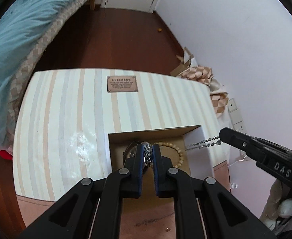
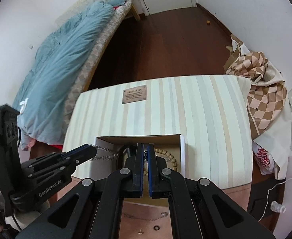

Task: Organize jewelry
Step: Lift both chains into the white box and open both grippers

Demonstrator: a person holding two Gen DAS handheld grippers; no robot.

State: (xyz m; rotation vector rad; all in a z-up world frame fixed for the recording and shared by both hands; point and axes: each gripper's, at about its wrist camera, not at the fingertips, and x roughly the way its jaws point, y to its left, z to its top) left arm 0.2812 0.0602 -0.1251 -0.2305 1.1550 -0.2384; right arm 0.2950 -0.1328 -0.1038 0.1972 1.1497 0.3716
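An open cardboard box [image 1: 146, 134] sits on the striped table, also in the right wrist view [image 2: 138, 139]. It holds a wooden bead bracelet [image 1: 177, 151] and a watch [image 1: 131, 150]. My left gripper [image 1: 148, 149] is shut on a silver chain [image 1: 147, 155] over the box. In the right wrist view, the left gripper [image 2: 93, 150] holds the silver chain [image 2: 104, 153] stretched across the box. My right gripper [image 2: 144, 149] is shut on the chain's other end above the beads [image 2: 170, 156]; in the left view it [image 1: 222, 137] holds the chain [image 1: 203, 142].
The striped table [image 1: 76, 119] carries a brown plaque [image 1: 122, 84]. A bed with a blue duvet [image 2: 62, 67] is at left. Checked cloth [image 2: 265, 91] lies at right by the wall. A small ring [image 2: 156, 228] lies on the pink surface in front.
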